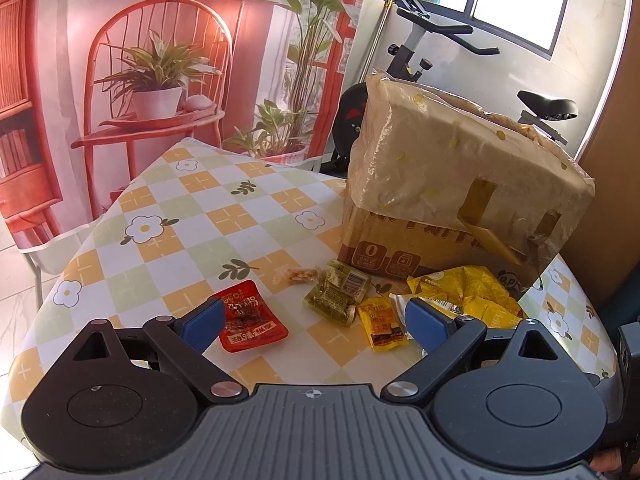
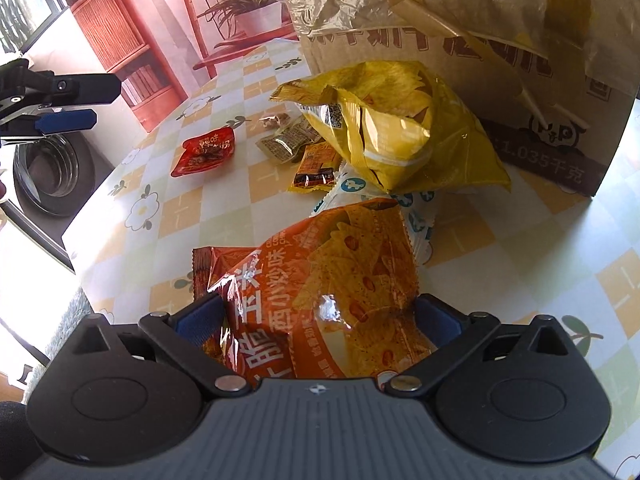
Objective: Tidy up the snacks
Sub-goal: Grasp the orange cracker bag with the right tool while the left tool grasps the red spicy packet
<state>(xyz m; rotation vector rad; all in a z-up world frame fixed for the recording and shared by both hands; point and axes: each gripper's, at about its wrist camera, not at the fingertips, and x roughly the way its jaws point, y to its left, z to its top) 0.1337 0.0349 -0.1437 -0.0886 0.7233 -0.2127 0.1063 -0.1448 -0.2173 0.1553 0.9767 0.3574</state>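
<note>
One plastic-lined cardboard box (image 1: 452, 184) — contents unseen

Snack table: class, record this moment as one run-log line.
right tongs: shut on orange chip bag | left tongs: open, empty, above table | cardboard box: behind loose snacks

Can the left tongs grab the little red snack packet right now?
Probably yes. The left tongs are open and empty, and the red snack packet lies flat on the table just inside the left finger. Nothing covers it; the other small packets sit apart to its right.
</note>
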